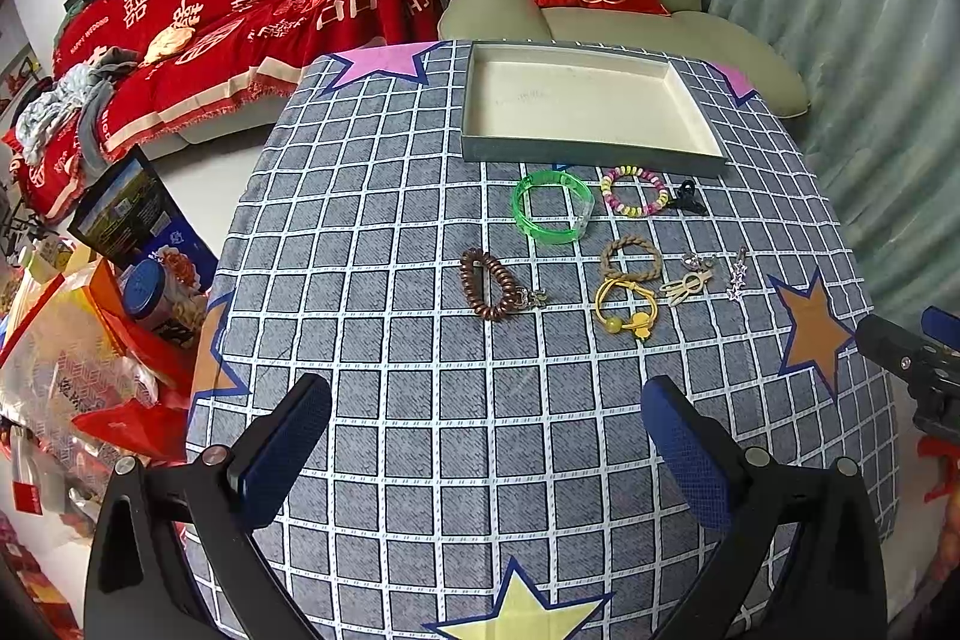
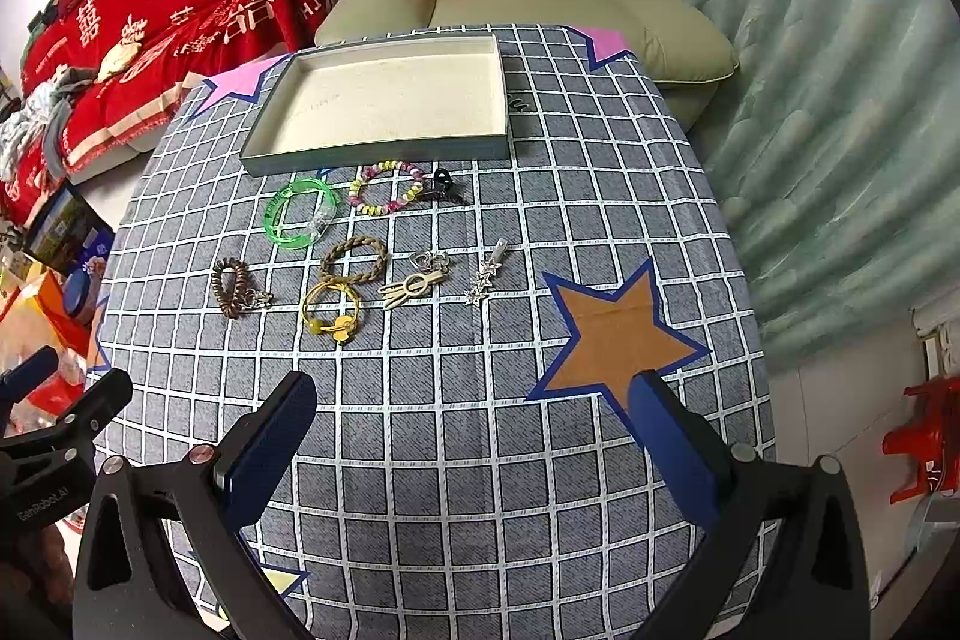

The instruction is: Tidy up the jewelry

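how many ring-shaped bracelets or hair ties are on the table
5: green bangle and beaded bracelet nearest the tray; brown coil tie farthest left; braided tie above the yellow tie. None seems hidden.

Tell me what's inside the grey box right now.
Nothing shows inside the box: only its bare cream floor. The near wall hides a thin strip of floor. All the jewelry, like the green bangle, lies outside.

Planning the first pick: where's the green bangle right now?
The green bangle lies on the checked tablecloth just in front of the empty tray, left of the beaded bracelet, in both wrist views.
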`<action>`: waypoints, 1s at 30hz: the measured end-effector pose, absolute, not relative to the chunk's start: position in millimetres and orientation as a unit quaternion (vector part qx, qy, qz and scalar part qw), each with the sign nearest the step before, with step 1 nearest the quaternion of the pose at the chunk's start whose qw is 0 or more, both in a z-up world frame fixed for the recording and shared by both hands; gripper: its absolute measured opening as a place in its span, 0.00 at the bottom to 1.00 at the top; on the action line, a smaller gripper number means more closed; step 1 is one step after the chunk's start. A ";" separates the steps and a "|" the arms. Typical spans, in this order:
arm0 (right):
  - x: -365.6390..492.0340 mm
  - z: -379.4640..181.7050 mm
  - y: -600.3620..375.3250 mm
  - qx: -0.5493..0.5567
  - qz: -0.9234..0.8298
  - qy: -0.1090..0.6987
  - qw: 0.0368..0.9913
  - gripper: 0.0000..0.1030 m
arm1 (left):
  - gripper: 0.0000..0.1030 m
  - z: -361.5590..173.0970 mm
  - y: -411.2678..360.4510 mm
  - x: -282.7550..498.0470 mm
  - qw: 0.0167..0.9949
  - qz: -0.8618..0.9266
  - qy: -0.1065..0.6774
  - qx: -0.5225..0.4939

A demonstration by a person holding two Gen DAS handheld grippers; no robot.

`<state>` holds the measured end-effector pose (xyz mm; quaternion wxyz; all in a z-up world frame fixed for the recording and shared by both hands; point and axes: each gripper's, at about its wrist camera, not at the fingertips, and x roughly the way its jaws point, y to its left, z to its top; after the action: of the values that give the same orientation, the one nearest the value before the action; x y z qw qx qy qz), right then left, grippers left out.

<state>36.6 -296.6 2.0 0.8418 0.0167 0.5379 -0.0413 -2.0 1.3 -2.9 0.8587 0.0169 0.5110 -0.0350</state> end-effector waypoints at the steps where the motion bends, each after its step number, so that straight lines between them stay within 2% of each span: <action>1: 36.5 1.8 -296.5 0.017 -0.041 0.538 0.842 1.00 | 1.00 -2.5 1.1 -1.5 0.859 -0.035 0.511 0.017; 17: 43.2 -6.3 -295.0 0.017 -0.038 0.553 0.832 1.00 | 1.00 -10.4 5.1 6.9 0.850 -0.028 0.526 0.012; 30: 74.5 -42.0 -322.7 0.049 -0.053 0.605 0.793 1.00 | 1.00 -51.4 27.3 49.6 0.812 0.003 0.583 -0.030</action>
<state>74.5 -322.7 -42.0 0.7926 0.0486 0.6055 -0.0528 49.6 27.3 -51.4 0.8118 -0.0299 0.5831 0.0034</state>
